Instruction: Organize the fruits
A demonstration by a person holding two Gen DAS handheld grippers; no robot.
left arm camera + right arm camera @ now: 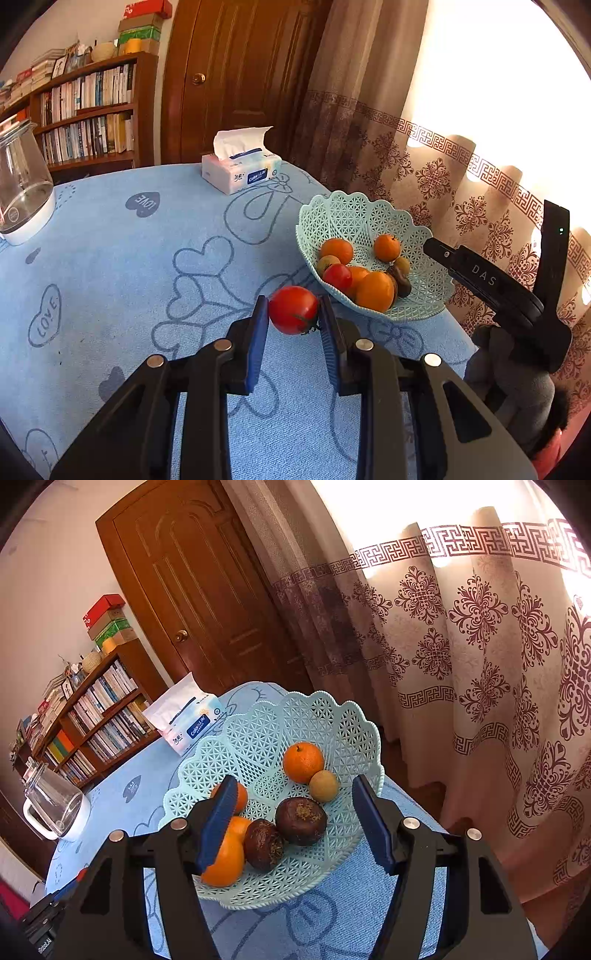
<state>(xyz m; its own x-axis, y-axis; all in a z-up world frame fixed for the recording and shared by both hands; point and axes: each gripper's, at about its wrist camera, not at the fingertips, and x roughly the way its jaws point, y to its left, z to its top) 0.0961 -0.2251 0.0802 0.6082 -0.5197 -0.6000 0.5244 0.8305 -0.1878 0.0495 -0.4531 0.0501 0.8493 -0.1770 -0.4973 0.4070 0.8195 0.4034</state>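
My left gripper is shut on a red tomato, held above the blue tablecloth just short of the pale teal lattice basket. The basket holds oranges, another red tomato, small tan fruits and dark brown ones. In the right wrist view, my right gripper hovers open over the near side of the basket, with nothing pressed between its blue pads. Beneath it lie two dark brown fruits, an orange and a small tan fruit.
A tissue pack sits at the far edge of the table, and a glass jug on a white base at the left. A patterned curtain hangs close behind the basket. A gloved hand holds the right gripper's body.
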